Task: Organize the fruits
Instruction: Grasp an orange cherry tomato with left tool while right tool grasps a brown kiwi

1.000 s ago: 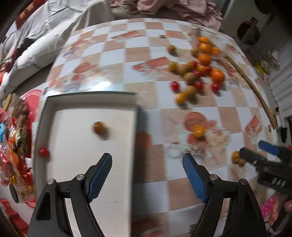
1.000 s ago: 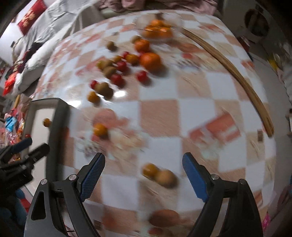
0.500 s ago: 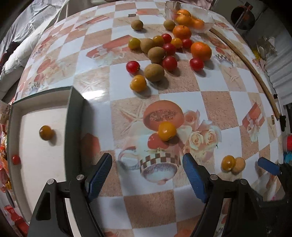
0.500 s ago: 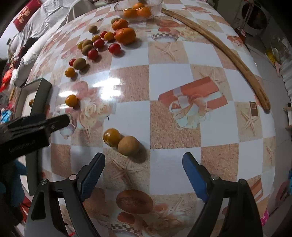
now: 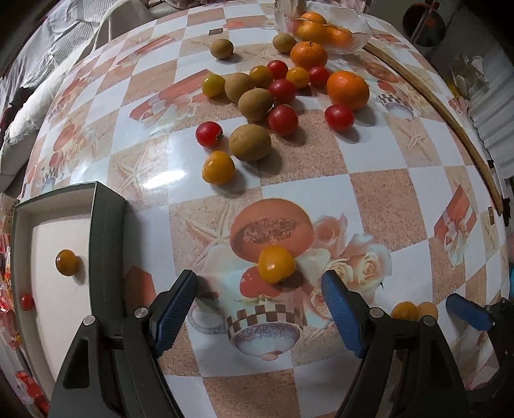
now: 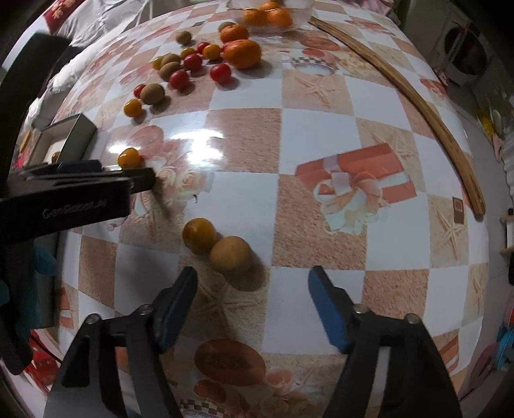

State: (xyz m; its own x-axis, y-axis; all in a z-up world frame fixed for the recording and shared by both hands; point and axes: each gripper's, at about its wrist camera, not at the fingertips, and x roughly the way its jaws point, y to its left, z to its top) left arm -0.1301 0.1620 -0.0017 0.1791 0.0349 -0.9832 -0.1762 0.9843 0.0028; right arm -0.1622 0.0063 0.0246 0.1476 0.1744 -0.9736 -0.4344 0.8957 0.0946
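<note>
Left gripper [image 5: 258, 300] wide open & empty, lined up on a yellow cherry tomato [image 5: 276, 263] sitting just ahead of the fingertips, right of the green-walled tray [image 5: 107, 244]. Tray's got 2 pcs in it: a yellow tomato [image 5: 66, 262] and a small red one [image 5: 27, 301] near its left wall.

Right gripper [image 6: 252, 304] also spread wide, nothing held, nosing toward a touching pair, a yellow tomato [image 6: 199, 235] w/ a tan round fruit [image 6: 230, 255], well right of the tray. The tan one sits just ahead of the left finger.

Main pile, red tomatoes, kiwi-like brown fruit [image 5: 250, 141], mandarins [image 5: 347, 90], lies far beyond the tray, up by the glass bowl [image 5: 324, 29] w/ oranges inside.

Step, I'd say: approach for the next pick, sorting barely begun. Next move calls for the left to drop so the fingers straddle the lone tomato, close gently (round, will roll), then carry left into the tray. Right needs to split its pair w/o knocking the neighbour away.
</note>
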